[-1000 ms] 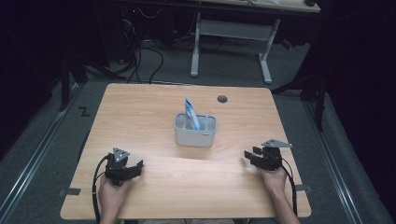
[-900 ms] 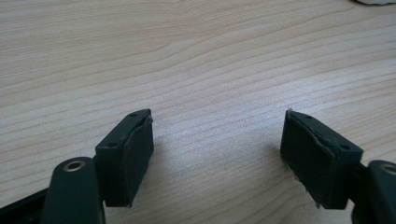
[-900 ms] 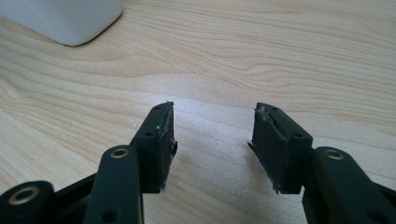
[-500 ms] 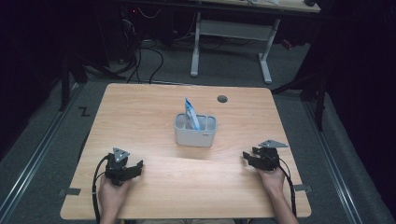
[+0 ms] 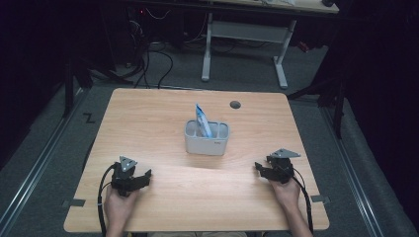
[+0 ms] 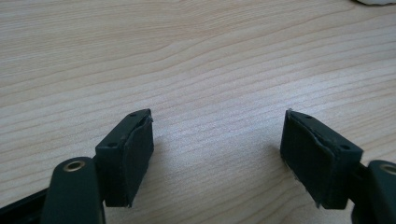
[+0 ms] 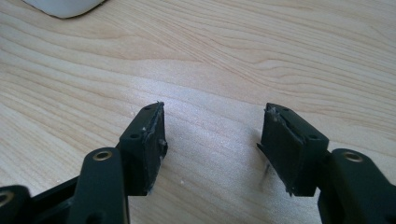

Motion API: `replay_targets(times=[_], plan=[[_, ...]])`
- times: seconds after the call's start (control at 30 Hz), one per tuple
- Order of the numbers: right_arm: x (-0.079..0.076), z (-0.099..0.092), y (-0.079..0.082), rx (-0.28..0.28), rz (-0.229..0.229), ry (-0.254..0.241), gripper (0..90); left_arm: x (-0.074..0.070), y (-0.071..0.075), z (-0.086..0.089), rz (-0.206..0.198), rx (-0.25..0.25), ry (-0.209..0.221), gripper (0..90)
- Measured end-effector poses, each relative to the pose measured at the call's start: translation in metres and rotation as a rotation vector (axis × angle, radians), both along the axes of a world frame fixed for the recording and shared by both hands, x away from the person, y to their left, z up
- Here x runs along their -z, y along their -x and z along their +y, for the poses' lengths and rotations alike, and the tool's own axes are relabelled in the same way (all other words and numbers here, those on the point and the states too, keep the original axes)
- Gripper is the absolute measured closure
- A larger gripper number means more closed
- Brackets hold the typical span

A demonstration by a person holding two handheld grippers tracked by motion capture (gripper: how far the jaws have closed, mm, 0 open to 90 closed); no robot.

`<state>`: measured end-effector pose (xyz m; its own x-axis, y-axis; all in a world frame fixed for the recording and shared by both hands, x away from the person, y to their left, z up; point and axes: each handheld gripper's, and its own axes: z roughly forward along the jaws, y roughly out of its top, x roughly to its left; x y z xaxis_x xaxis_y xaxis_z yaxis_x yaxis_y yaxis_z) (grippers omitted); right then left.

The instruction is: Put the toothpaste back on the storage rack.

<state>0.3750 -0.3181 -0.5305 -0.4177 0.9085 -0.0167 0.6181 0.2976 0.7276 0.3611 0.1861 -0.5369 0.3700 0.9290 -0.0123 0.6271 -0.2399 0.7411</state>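
While both rest near the table's [image 5: 163,106] front edge, left gripper [image 5: 140,178] gapes empty; right gripper [image 5: 262,169], just widening, seemingly empty.

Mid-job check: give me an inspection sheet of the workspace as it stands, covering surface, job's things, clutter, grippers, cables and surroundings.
Surface: light wooden table, with a round hole near the far edge.
Job's things: grey holder at the centre, upright; a blue-and-white packet stands in it, leaning.
Clutter: nothing seen.
Grippers: left gripper rests near the front left, jaws apart, nothing between them; right gripper near the front right, jaws have just been opening, nothing between them.
Cables: a black cable trails from the left gripper, another from the right.
Surroundings: grey floor, a white desk frame and floor cables beyond the table; dark at the sides.
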Motion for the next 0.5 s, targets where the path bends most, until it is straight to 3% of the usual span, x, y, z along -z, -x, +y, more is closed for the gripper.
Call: replay_targets(times=[0.23,0.5], plan=[[0.0001,0.0013,0.0039,0.040,0.004,0.002,34.8,0.0002,-0.0005,-0.0032,0.004,0.037,-0.005,22.5],[0.0002,0.0021,0.0081,0.065,0.002,0.003,34.1,0.0002,-0.0005,-0.0030,0.004,0.035,-0.003,22.7]])
